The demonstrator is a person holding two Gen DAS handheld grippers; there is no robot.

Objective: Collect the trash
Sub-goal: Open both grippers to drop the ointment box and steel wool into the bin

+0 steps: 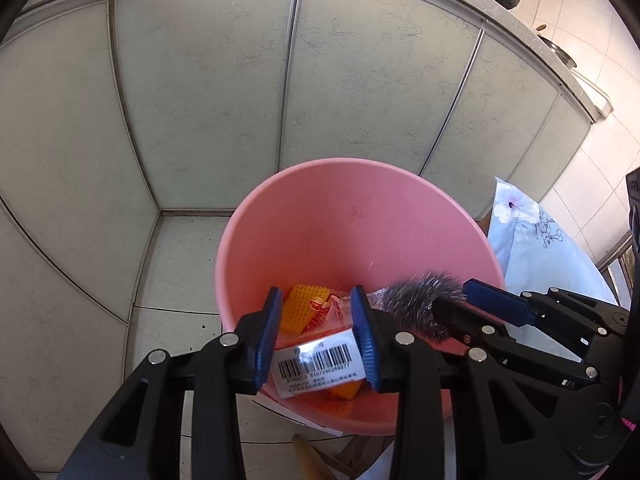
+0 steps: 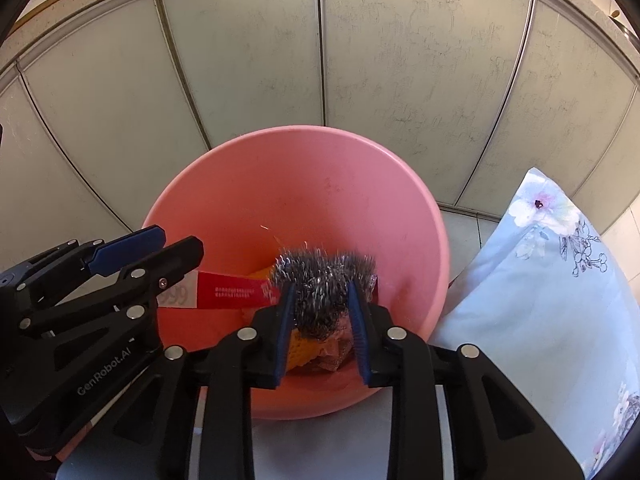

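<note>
Both grippers hang over the pink bin (image 2: 240, 184) for release — left gripper (image 1: 318, 334) clamps the barcoded packet (image 1: 316, 364), right gripper (image 2: 322, 322) straddles the steel-wool scourer (image 2: 324, 276), contact unclear.

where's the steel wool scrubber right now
The steel wool scrubber sits between the right gripper pads over the pink bucket, beside the red packet.

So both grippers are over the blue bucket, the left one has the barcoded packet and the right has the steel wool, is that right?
Not quite: the bucket is pink, not blue, as the right wrist view shows. The rest stands: the left gripper has the barcoded packet between its fingers, and the right gripper has the steel wool.
</note>
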